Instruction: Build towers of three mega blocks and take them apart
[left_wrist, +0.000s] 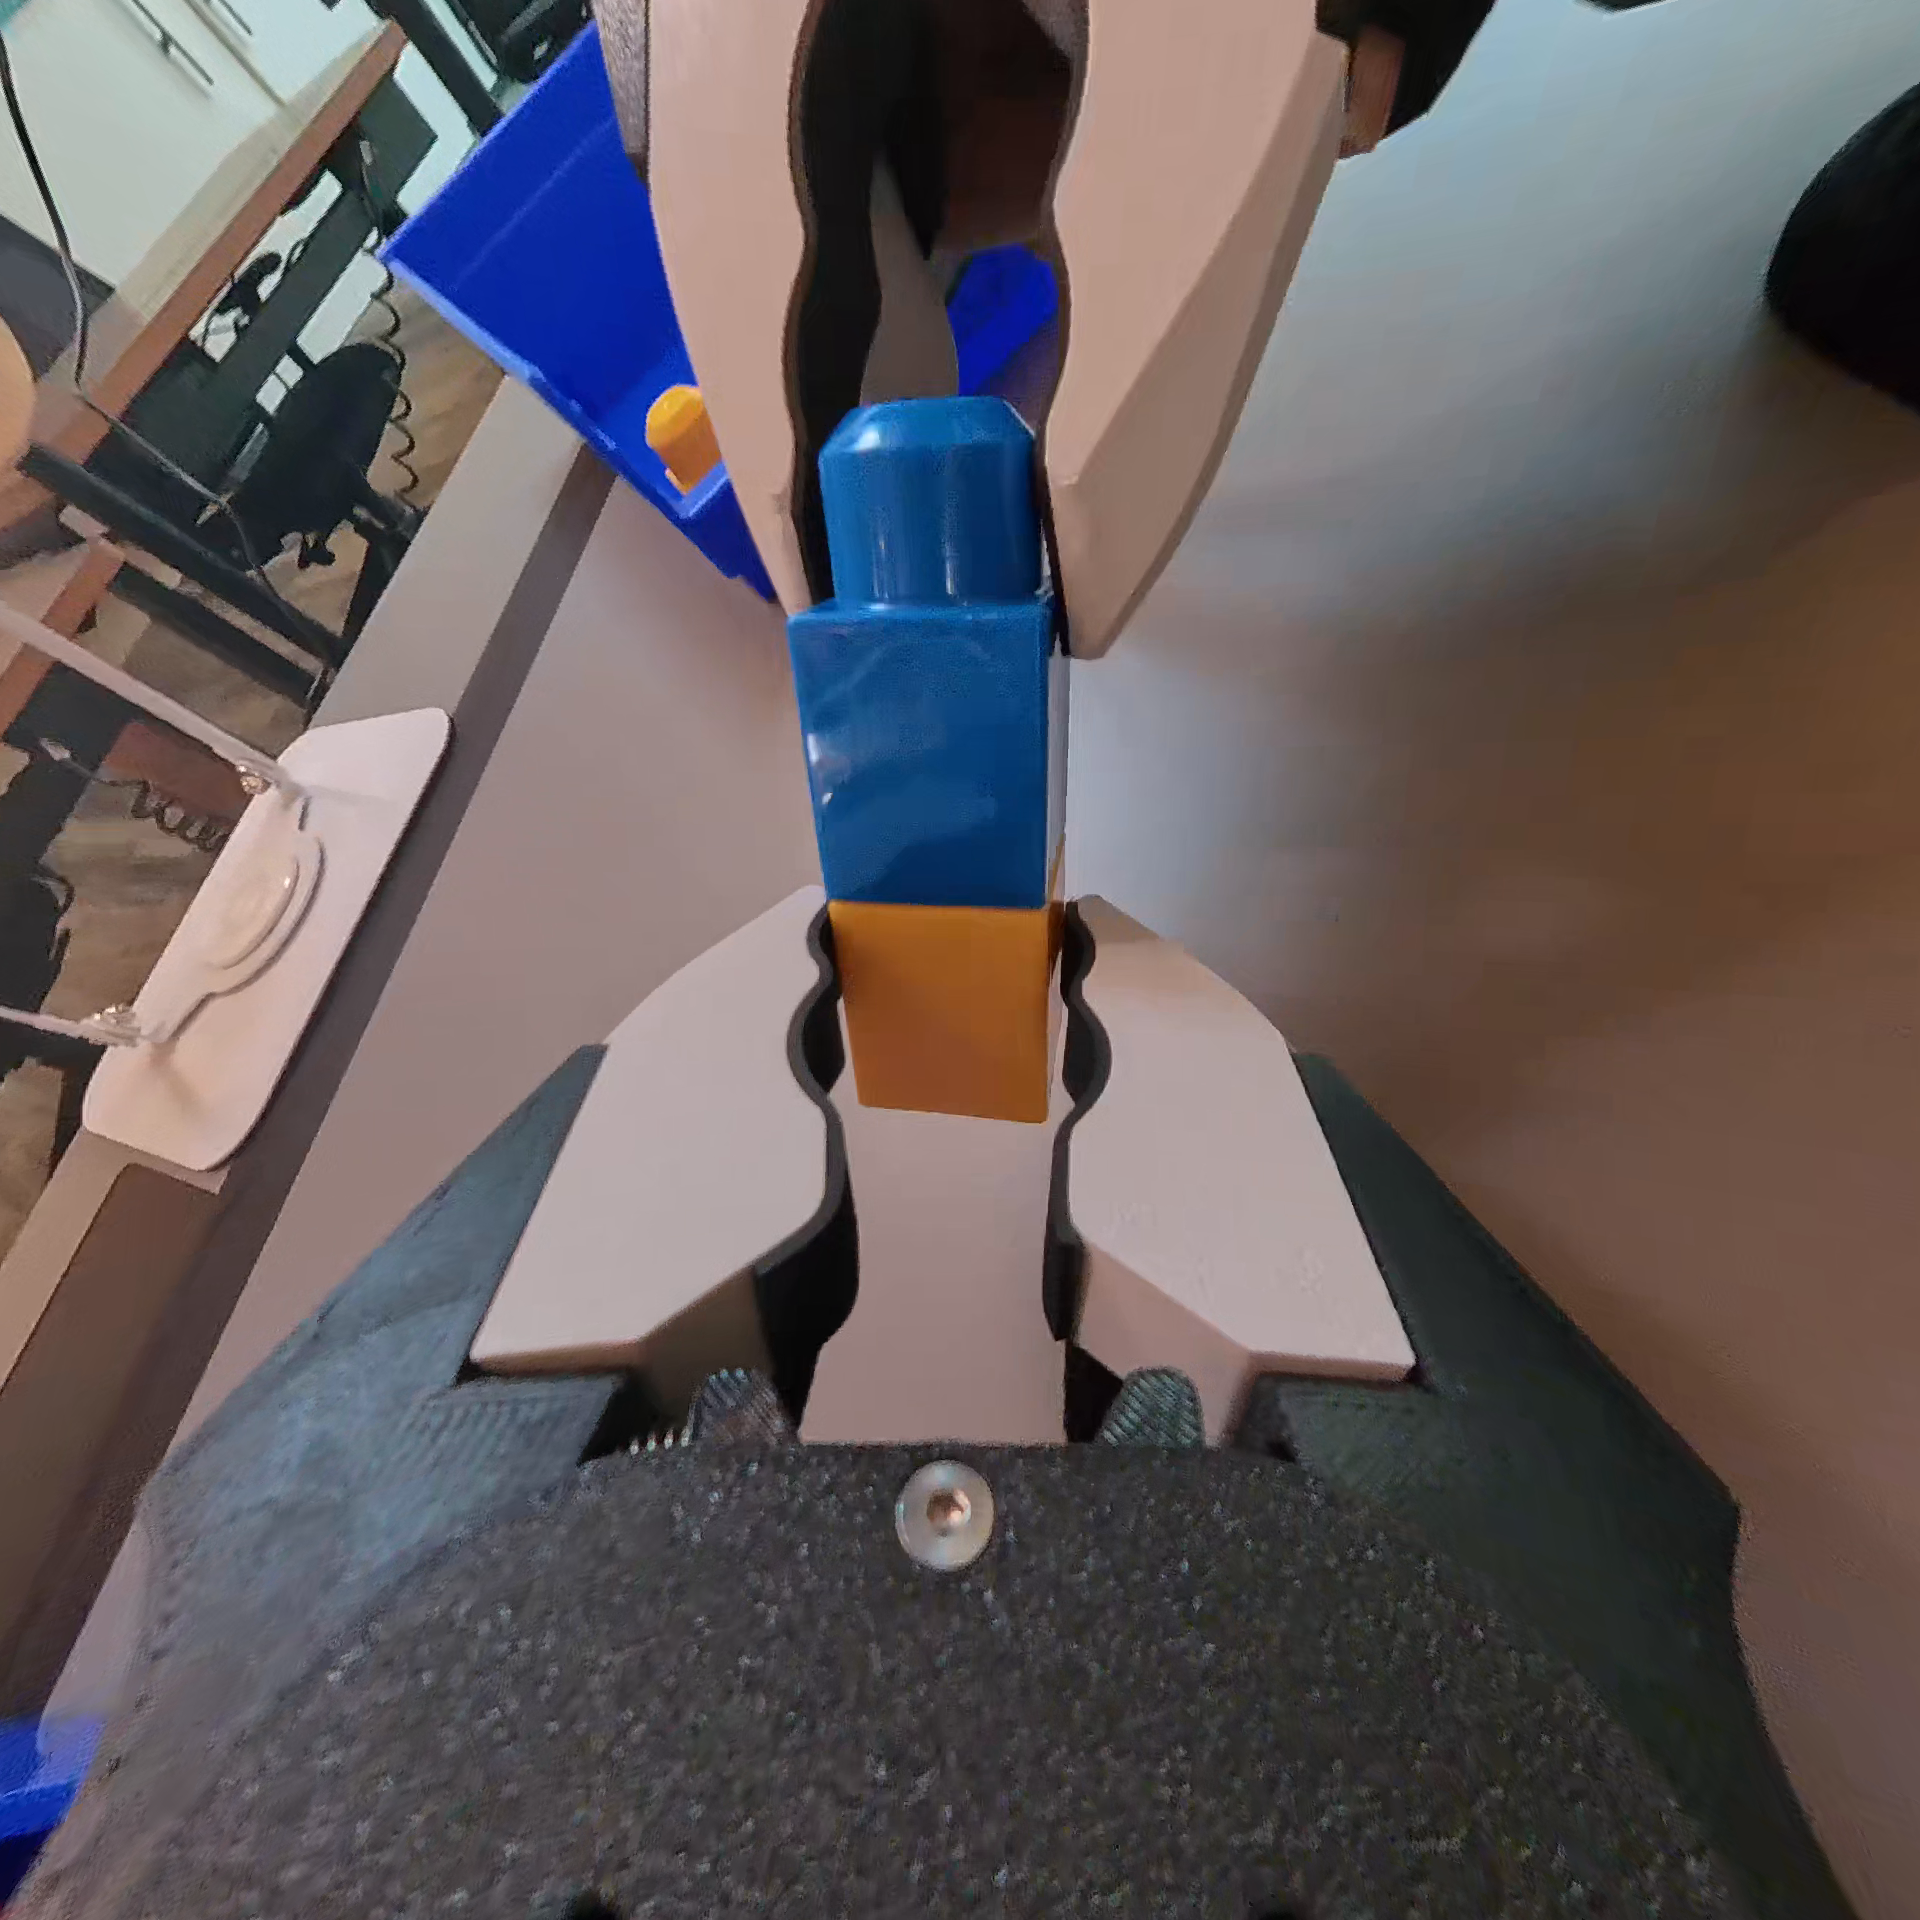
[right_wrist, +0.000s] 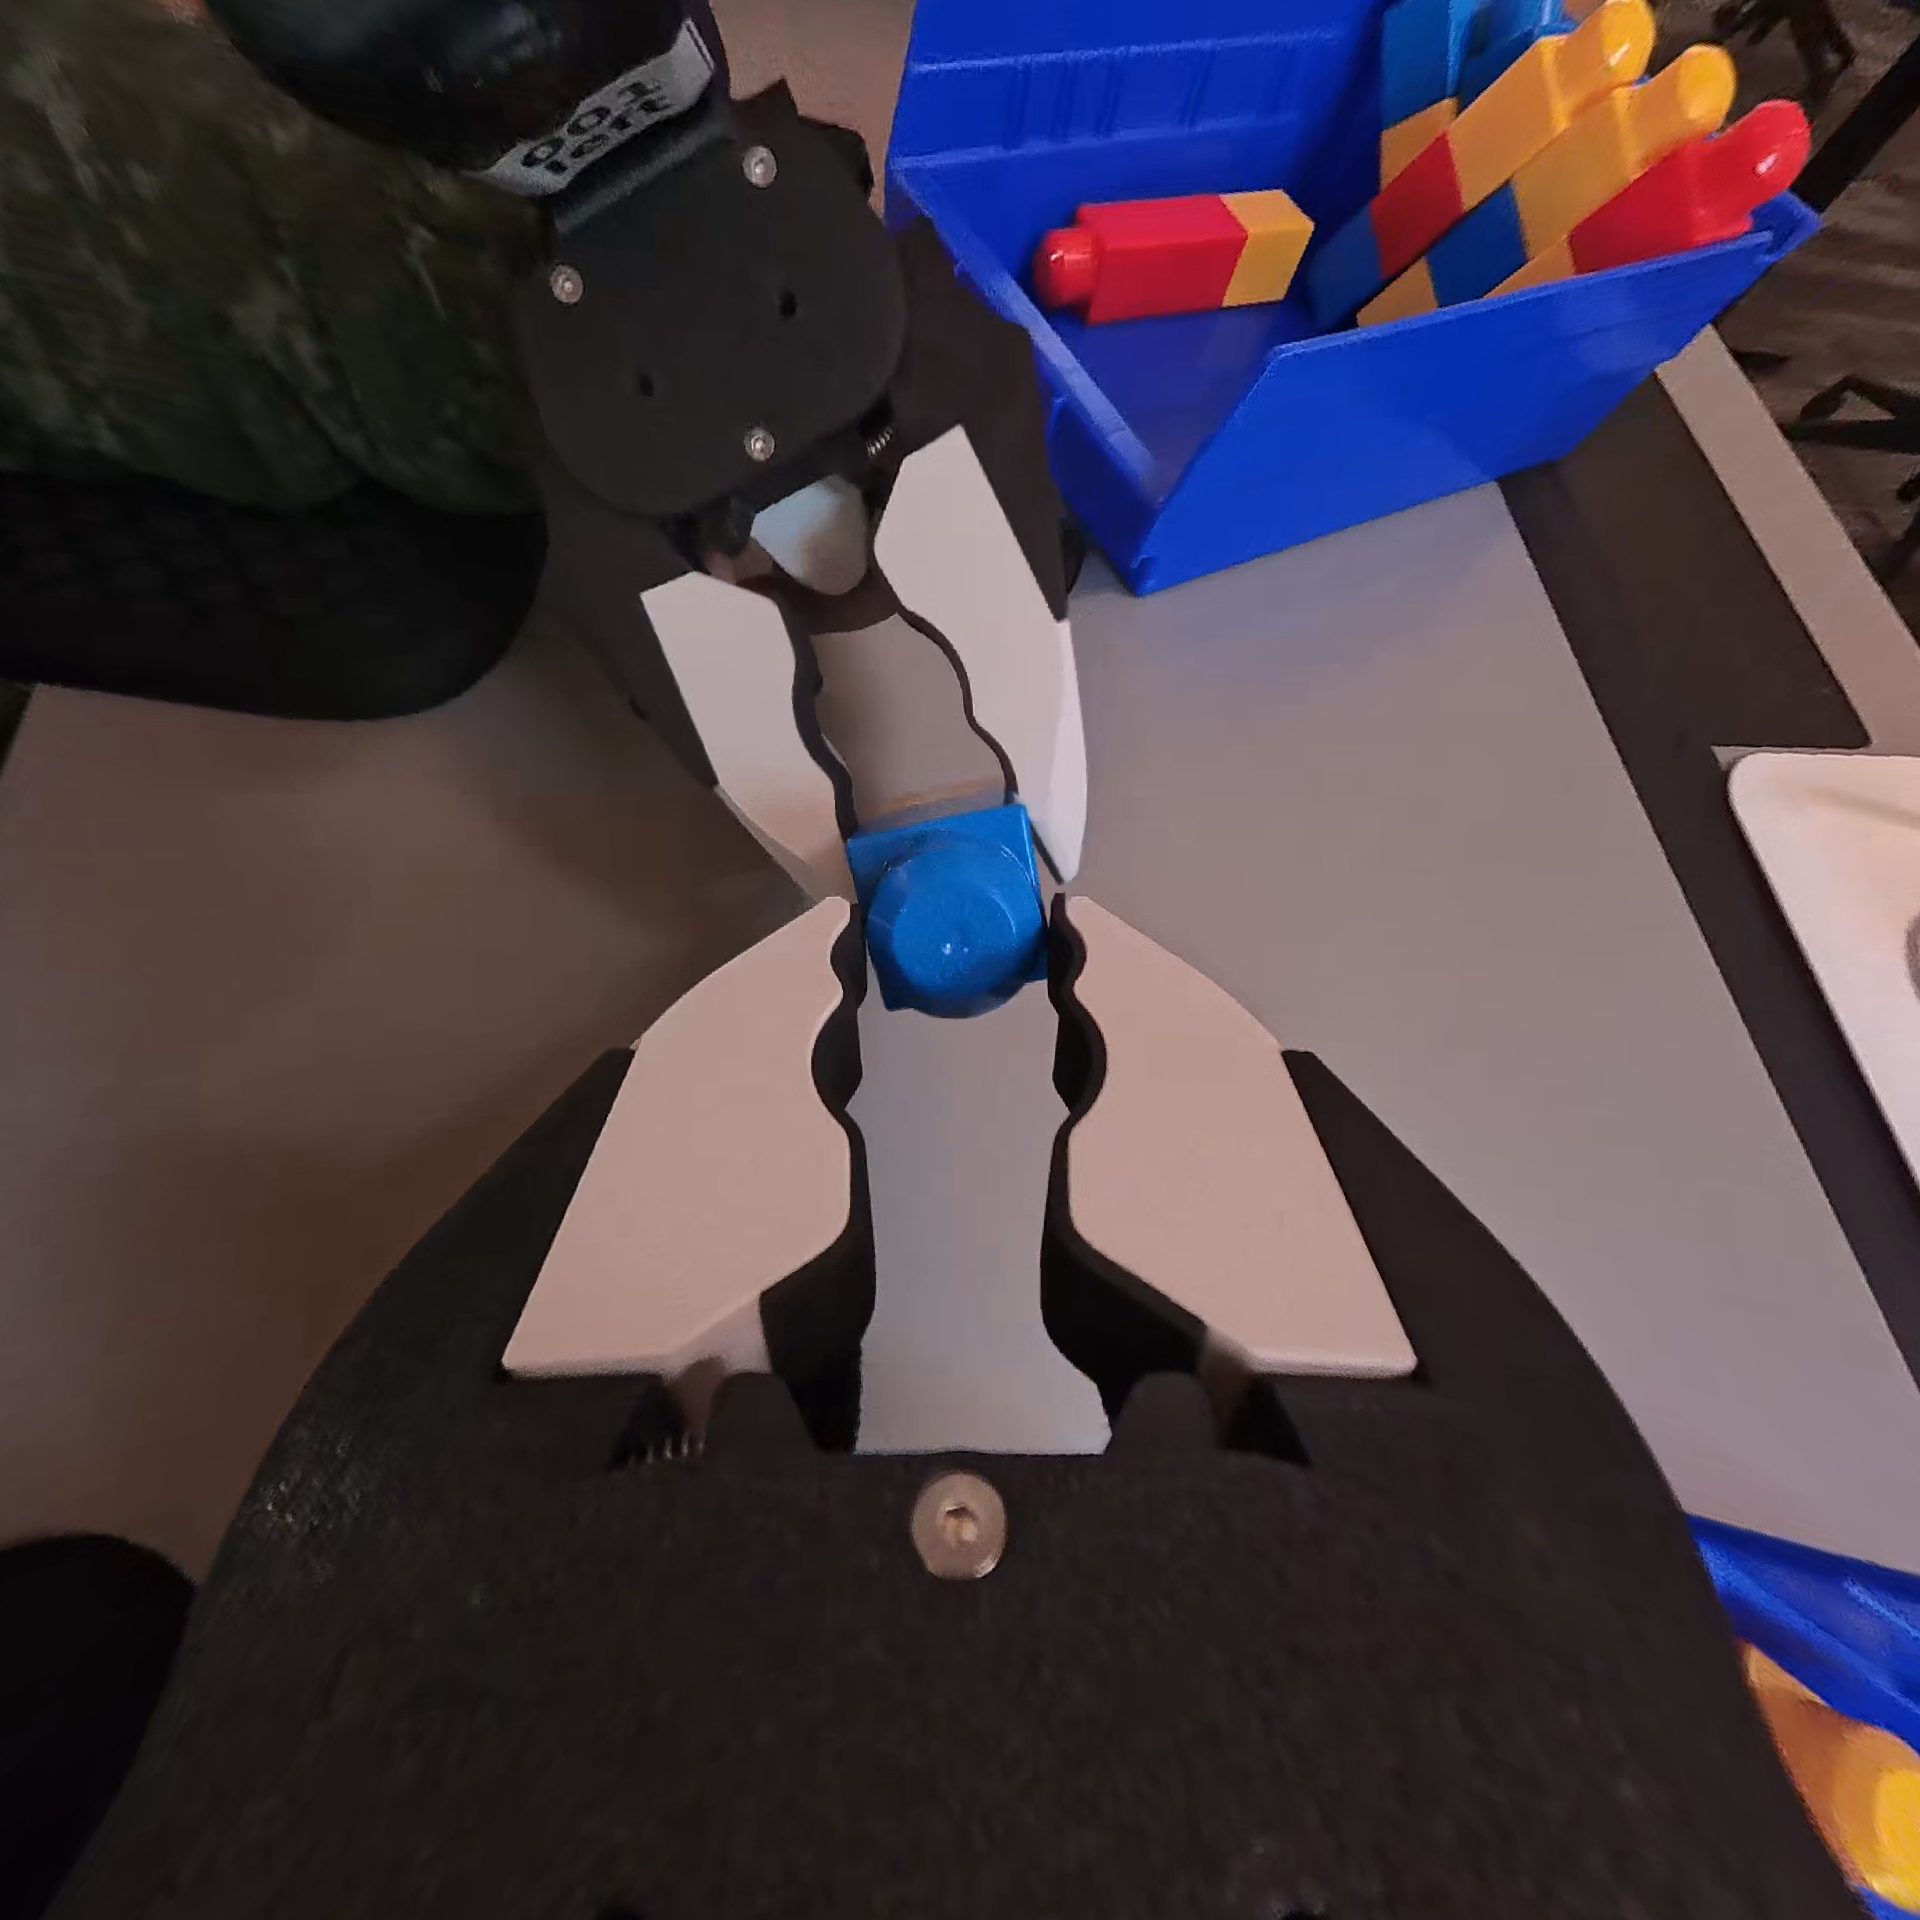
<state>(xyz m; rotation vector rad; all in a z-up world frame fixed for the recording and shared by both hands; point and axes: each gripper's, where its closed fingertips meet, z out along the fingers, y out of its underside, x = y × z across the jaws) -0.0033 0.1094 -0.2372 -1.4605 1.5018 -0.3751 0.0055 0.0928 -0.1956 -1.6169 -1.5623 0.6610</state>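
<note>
Blue over orange: a 2-block stack is held between both grippers above the grey table. The left gripper is clamped on the orange block at the bottom, while the right gripper pinches the blue block near its stud end. From the right wrist view only the blue stud shows, end on, with the left gripper beyond it.

Whether this stack is being pressed together or pulled apart cannot be told from these pictures. Either way it stands at 2 blocks, 1 short of a tower.

A blue bin just beyond holds several stacks of red, yellow and blue blocks (some look 3 high, others are partly hidden), which suggests earlier rounds are done. Judging by that, more building or dismantling remains.
</note>
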